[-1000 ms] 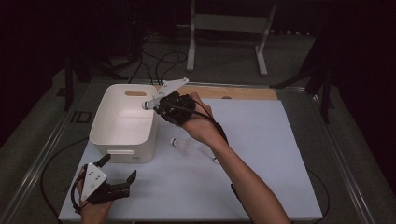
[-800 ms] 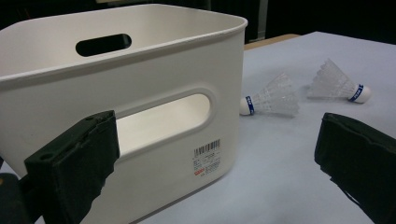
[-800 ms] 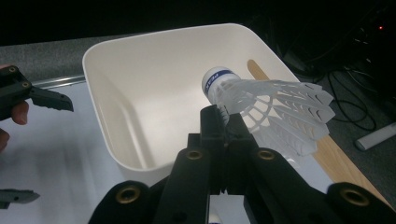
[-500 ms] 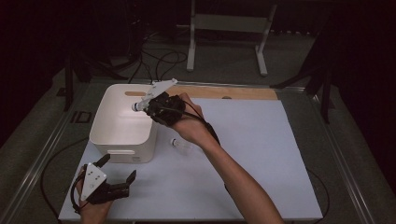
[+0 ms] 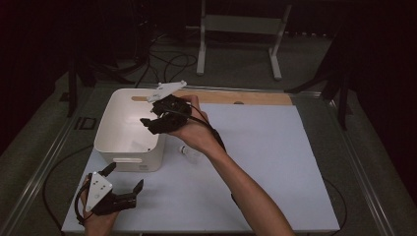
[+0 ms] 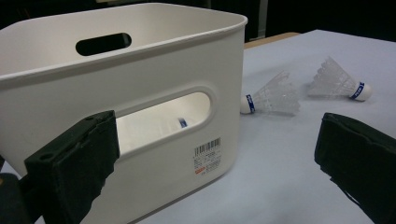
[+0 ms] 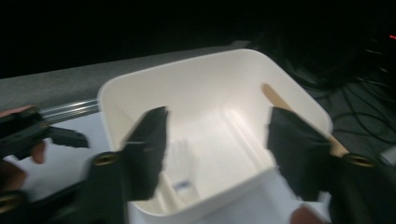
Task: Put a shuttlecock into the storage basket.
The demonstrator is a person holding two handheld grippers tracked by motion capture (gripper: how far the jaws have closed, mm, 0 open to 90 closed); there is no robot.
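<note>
High view, near edge first: my left gripper [image 5: 120, 192] sits low at lower left of the frame on the table [image 5: 275, 162], fingers spread wide w/ nothing btwn them. Left gripper view confirms it: both pads apart, the bin's handle-slot wall in front, two shuttlecocks lying on the table at upper right of that frame, near one [image 6: 273, 97] and far one [image 6: 340, 84], just beside each other, not touching.

Mid frame: right gripper [image 5: 153, 123] hangs over the white bin [image 5: 129, 158], near its right rim. Its fingers have just been opening; right gripper view shows them well apart, nothing btwn the pads, and a shuttlecock [image 7: 181, 164] blurred below them inside the bin, cork w/ blue band toward the bottom of the frame. So I judge the step in hand is the drop, release done.

One shuttlecock [image 5: 189, 152] shows in high view just right of the bin, partly under my wrist.

Next: pull right gripper back clear of the rim, swing to the shuttlecocks on the table, keep fingers wide, come down on the cork end, not the skirt — skirt prob. crushes easily.
</note>
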